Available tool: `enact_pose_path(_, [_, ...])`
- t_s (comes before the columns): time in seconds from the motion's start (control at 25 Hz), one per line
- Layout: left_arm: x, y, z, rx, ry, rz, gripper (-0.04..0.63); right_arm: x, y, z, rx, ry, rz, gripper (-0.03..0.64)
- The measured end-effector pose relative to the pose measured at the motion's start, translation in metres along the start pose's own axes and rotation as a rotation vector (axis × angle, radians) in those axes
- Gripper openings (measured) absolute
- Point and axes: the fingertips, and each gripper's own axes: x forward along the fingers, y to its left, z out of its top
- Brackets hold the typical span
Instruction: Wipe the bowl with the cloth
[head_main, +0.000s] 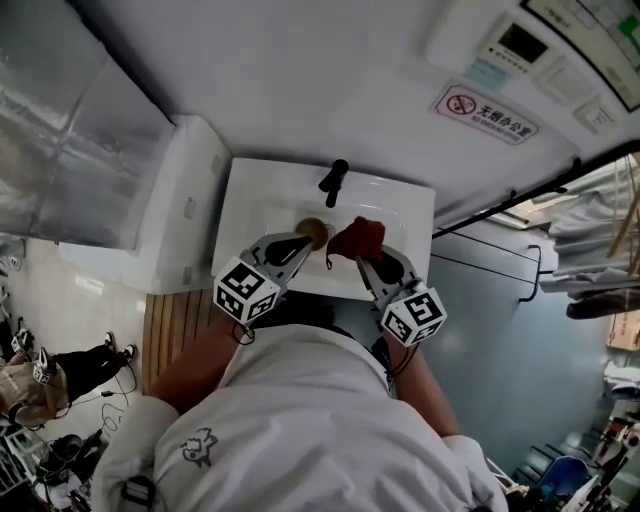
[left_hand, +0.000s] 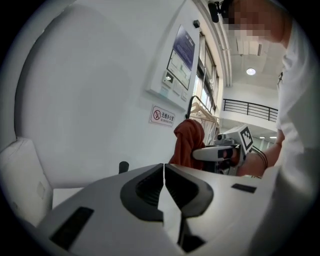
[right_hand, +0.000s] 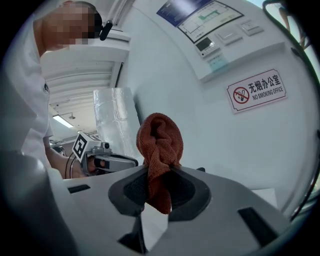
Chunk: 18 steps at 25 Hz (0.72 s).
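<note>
My right gripper is shut on a rust-red cloth, which bunches up above its jaws. The cloth and the right gripper also show in the left gripper view. My left gripper is shut, with nothing showing between its jaws; it also appears in the right gripper view. A small round brown bowl sits in the white sink, right at the left gripper's tips. I cannot tell whether they touch it. Both grippers hang over the sink's near half.
A black tap stands at the sink's back edge. A white wall with a no-smoking sign and a control panel rises behind it. A white unit adjoins the sink's left side, and wooden slats lie below left.
</note>
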Motion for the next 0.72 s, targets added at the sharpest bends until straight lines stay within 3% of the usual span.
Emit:
enact_pose_path(0.4, [0.044,0.05,-0.043,-0.164,0.101,-0.063,0.019,0.041,-0.03,-0.042,0.108,0.089,-0.034,0.081])
enact_pose_path(0.52, [0.054,0.071,-0.068,-0.201,0.139,-0.062,0.085,0.057,-0.038,-0.062,0.138,0.126,-0.041,0.081])
enact_pose_path(0.72, [0.063,0.102,-0.123,-0.246,0.214,-0.041,0.111,0.076,-0.042,-0.097,0.18,0.183,-0.068,0.083])
